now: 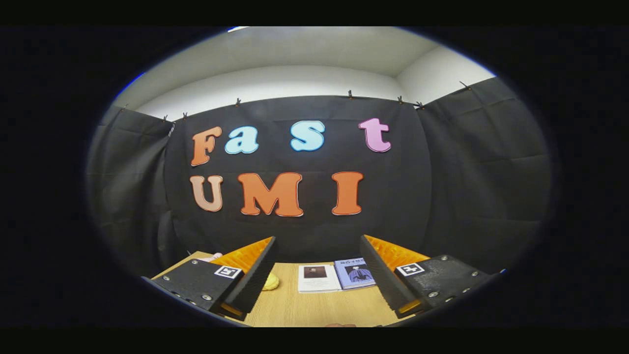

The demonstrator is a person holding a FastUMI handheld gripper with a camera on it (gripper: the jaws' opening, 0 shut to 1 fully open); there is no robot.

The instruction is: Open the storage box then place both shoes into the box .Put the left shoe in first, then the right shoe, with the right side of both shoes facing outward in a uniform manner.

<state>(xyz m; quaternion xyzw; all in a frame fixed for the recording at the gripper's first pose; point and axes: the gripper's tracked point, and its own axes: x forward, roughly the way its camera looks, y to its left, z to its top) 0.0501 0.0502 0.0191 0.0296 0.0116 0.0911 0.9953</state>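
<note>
My gripper (318, 246) is held up high over a wooden table (314, 307), facing the booth's black cloth wall. Its two fingers (255, 273) stand wide apart with nothing between them, so it is open. Beyond the fingers, on the table near the wall, lie two booklets. A small reddish-brown edge (340, 325) peeks in at the near rim of the table, too little to identify.
A white booklet (318, 278) and a blue booklet (355, 273) lie side by side at the table's far edge. A yellow lump (271, 281) sits beside the left finger, and something pale pink (212, 256) lies behind that finger. Black cloth closes the booth on three sides.
</note>
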